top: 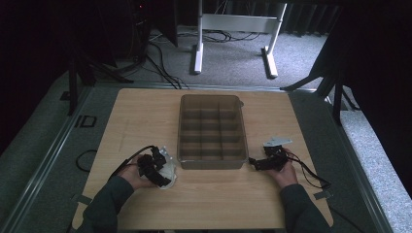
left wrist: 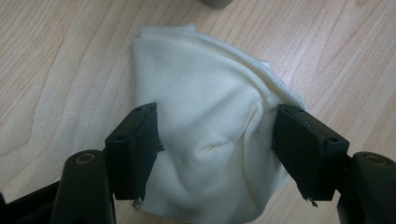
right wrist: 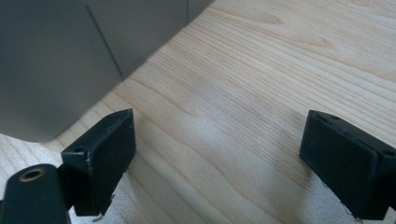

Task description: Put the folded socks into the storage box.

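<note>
Soft, light, floppy white cloth [left wrist: 210, 140] on the surface [left wrist: 60, 70]; best pinched at a bunched fold. Left hand-held gripper [left wrist: 215, 149] apart, straddling it; right hand-held gripper [right wrist: 219, 158] apart, empty.

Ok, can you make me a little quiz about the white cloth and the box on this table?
1. True or false: the white cloth lies inside the divided box.
2. Which hand-held gripper has the cloth between its jaws? A) left hand-held gripper B) right hand-held gripper
3. What lies between the right hand-held gripper's jaws?

Key
1. False: it lies on the wooden table, left of the box.
2. A; the jaws stand wide, and whether the pads touch the cloth is unclear.
3. Bare table; the jaws are open beside the box's wall.
</note>
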A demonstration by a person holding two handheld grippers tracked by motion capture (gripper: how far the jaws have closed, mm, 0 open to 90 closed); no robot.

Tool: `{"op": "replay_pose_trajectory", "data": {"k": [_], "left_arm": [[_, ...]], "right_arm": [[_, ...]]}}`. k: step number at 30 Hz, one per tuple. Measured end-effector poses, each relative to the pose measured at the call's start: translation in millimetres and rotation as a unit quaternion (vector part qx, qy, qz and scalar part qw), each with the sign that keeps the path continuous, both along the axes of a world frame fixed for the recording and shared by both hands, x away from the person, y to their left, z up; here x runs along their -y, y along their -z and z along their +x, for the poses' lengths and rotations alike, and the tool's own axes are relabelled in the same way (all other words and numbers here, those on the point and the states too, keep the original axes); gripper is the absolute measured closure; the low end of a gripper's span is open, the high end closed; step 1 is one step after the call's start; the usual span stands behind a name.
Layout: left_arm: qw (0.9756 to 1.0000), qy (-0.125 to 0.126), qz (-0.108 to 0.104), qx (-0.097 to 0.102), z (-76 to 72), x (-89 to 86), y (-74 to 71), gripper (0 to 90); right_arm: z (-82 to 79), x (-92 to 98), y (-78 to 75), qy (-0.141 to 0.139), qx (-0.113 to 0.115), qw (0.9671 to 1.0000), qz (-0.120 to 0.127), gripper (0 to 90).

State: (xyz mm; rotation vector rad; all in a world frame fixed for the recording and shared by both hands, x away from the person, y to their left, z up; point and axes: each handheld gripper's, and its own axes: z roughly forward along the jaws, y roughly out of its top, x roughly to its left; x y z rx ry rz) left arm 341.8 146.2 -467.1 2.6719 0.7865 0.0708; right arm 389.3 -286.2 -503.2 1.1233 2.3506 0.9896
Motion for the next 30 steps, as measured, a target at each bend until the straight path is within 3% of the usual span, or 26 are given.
{"op": "replay_pose_trajectory", "data": {"k": [6,9,12,19,30], "left_arm": [[0.9996,-0.005,0.026,0.004,-0.9,7.7,0.1,31.9],[0.9995,-0.014,0.029,0.004,-2.2,9.4,0.0,33.5],[0.9995,-0.023,0.023,0.005,-4.6,10.5,-0.5,39.2],[0.9997,-0.024,0.001,0.0,-8.7,10.8,-1.6,64.0],[0.9999,-0.003,-0.002,-0.014,-5.3,9.8,-4.3,69.2]], "right_arm": [[0.0,0.0,0.0,0.0,0.0,1.0,0.0,10.3],[0.0,0.0,0.0,0.0,0.0,1.0,0.0,10.4],[0.0,0.0,0.0,0.0,0.0,1.0,0.0,10.3],[0.0,0.0,0.0,0.0,0.0,1.0,0.0,10.3],[0.0,0.0,0.0,0.0,0.0,1.0,0.0,10.3]]}}
